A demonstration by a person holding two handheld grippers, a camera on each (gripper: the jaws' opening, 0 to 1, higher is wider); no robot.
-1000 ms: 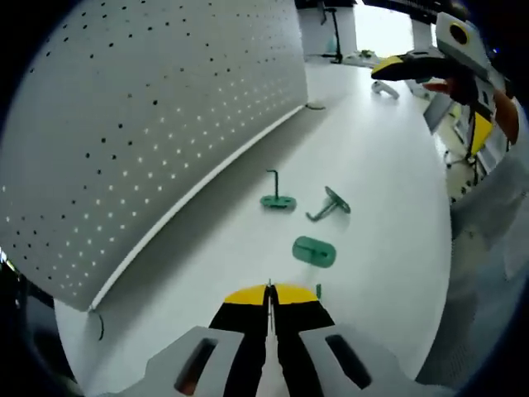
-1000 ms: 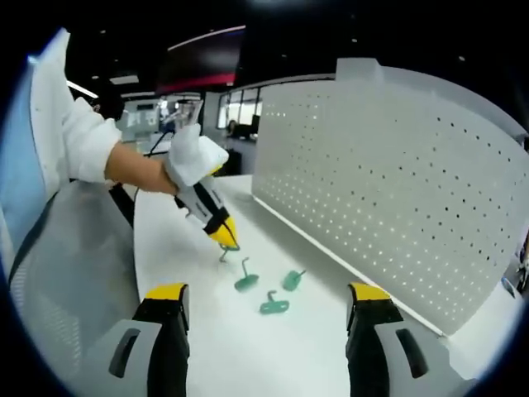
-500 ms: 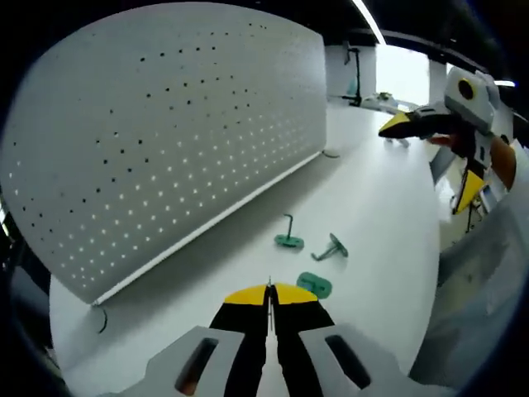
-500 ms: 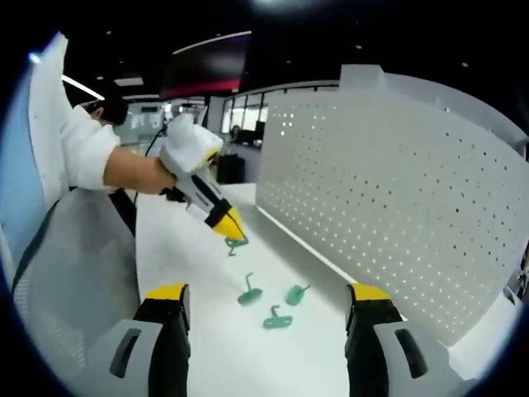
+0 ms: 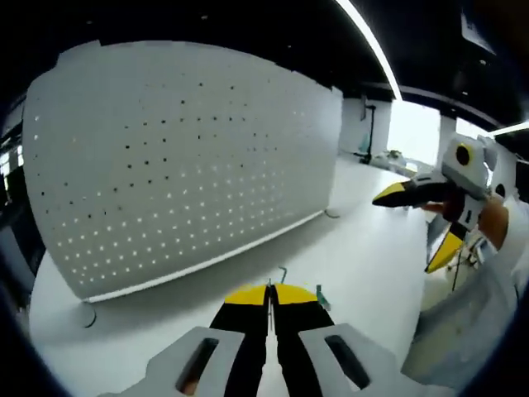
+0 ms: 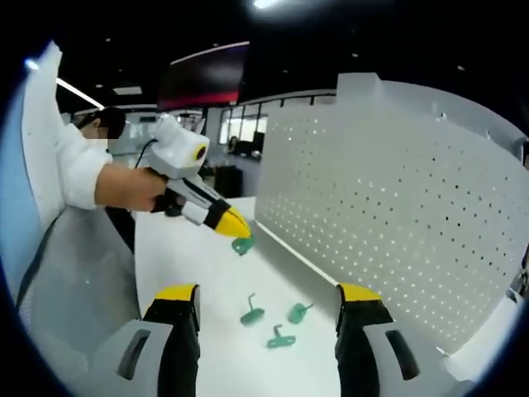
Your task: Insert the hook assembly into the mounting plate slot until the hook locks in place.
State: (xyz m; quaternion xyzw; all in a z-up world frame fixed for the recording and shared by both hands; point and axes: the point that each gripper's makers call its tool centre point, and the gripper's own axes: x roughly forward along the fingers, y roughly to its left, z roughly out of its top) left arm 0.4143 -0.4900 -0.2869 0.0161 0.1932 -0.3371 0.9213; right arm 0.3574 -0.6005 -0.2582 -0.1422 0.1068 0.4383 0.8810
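My left gripper [image 5: 269, 288] is shut, and a small green hook piece [image 5: 319, 296] pokes out beside its yellow tips. From the right gripper view, the left gripper [image 6: 238, 231] hangs in the air above the table, holding that green hook [image 6: 242, 245] close to the white perforated mounting plate [image 6: 397, 215]. The plate [image 5: 182, 165] stands upright ahead of the left gripper. Three more green hooks [image 6: 252, 314] [image 6: 297, 312] [image 6: 279, 339] lie on the white table [image 6: 198, 273]. My right gripper [image 6: 266, 294] is open with nothing in it, and it also appears at the right [image 5: 403, 233].
A person's hand and white sleeve [image 6: 83, 165] carry the left gripper. Grey mesh, perhaps a chair [image 6: 74, 281], lies along the table's left side. A thin green hook [image 5: 283, 271] peeks above the left jaws. The plate's foot runs along the table [image 5: 355, 248].
The left gripper has risen from the table with the green hook and moved nearer the plate. The right gripper has stayed open and has barely moved.
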